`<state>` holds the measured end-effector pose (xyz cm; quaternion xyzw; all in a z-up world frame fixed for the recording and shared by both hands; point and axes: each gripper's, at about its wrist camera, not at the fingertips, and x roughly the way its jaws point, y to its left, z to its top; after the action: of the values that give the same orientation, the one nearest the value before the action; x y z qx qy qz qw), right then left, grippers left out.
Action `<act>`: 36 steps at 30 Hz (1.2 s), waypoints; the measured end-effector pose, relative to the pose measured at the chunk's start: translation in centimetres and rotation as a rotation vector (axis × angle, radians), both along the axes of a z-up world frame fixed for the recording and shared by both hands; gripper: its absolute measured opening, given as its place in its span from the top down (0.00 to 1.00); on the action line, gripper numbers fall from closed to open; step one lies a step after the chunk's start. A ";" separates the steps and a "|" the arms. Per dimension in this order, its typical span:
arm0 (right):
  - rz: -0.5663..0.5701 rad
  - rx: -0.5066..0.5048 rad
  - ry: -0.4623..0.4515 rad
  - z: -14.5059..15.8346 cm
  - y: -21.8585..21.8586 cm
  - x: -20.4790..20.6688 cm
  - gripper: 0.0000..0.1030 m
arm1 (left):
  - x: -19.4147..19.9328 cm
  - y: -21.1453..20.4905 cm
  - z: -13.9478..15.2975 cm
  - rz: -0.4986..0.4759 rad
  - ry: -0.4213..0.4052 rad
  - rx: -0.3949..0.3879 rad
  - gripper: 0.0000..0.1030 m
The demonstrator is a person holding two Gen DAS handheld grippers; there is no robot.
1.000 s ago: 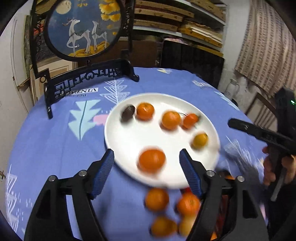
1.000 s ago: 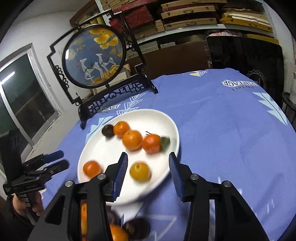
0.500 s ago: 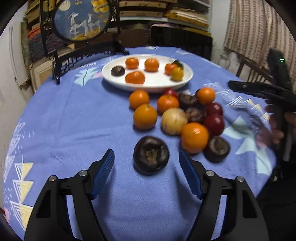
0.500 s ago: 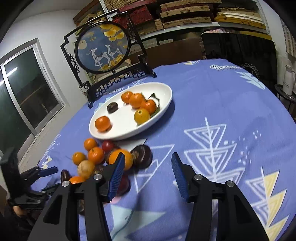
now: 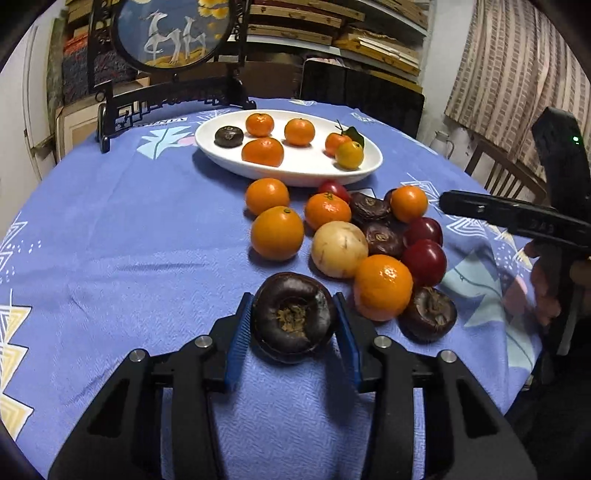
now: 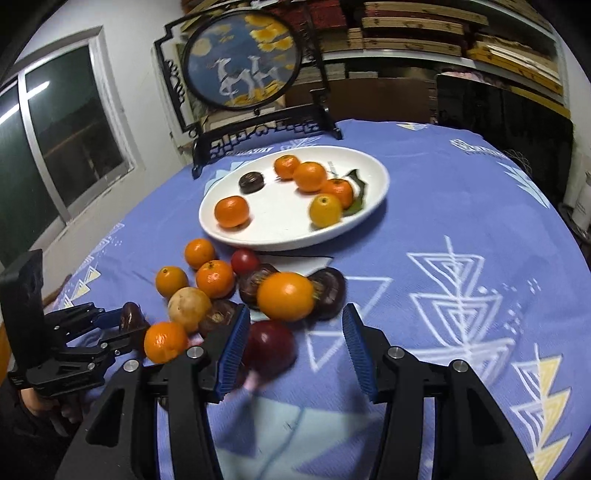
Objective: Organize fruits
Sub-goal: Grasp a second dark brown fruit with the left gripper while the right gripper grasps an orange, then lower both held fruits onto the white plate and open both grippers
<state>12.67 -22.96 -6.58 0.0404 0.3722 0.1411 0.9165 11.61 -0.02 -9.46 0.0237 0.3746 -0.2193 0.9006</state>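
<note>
Printed lettering sits on the blue patterned cloth (image 5: 110,258) covering the surface, near the black carved stand of the round deer-painting screen (image 5: 173,33), but it is too small and skewed to read. The left gripper (image 5: 293,317) reaches low and level over the cloth, its blue pads pressed against both sides of a dark brown round fruit with a sunken centre (image 5: 293,317) at the near edge of the loose fruit pile (image 5: 347,236). The white oval plate (image 5: 295,173) lies beyond the pile, holding five orange fruits and one dark one. The right gripper (image 6: 291,343) hovers over the pile's right side, jaws wide apart and holding nothing, a dark red round fruit (image 6: 271,349) just beside its left pad.
</note>
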 end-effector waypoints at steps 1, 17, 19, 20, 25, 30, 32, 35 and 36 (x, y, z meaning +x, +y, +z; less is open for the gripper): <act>0.003 -0.021 0.001 -0.1 0.6 0.5 0.49 | 0.0 -0.1 0.0 -0.002 -0.001 0.003 0.60; -0.029 -0.003 0.013 -0.6 0.9 1.8 0.58 | 0.1 0.5 0.0 -0.002 0.008 -0.045 0.59; -0.031 0.040 0.004 0.0 0.2 1.4 0.58 | 0.2 0.8 -0.1 0.006 0.024 -0.054 0.60; -0.034 0.062 -0.001 0.3 -0.4 1.2 0.58 | 0.4 0.9 -0.1 0.014 0.039 -0.053 0.60; -0.051 0.137 0.000 1.0 -2.8 0.4 0.58 | 0.4 1.9 1.3 0.035 0.040 -0.081 0.60; -0.101 0.146 -0.009 1.3 -5.0 0.9 0.58 | 0.9 1.0 4.6 0.006 -0.026 -0.065 0.59; -0.106 0.165 -0.009 1.6 -5.5 1.5 0.58 | 2.0 -0.1 5.4 -0.010 -0.032 -0.050 0.59; -0.094 0.182 -0.030 2.7 -5.8 2.3 0.58 | 4.3 -1.4 6.6 -0.035 -0.034 -0.054 0.59; -0.089 0.185 -0.041 3.4 -5.8 2.8 0.58 | 5.3 -1.9 7.1 -0.037 -0.039 -0.051 0.59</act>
<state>15.44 -28.80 -3.16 0.1385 0.3364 0.1351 0.9216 16.87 -1.97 -2.36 0.0119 0.3508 -0.2447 0.9038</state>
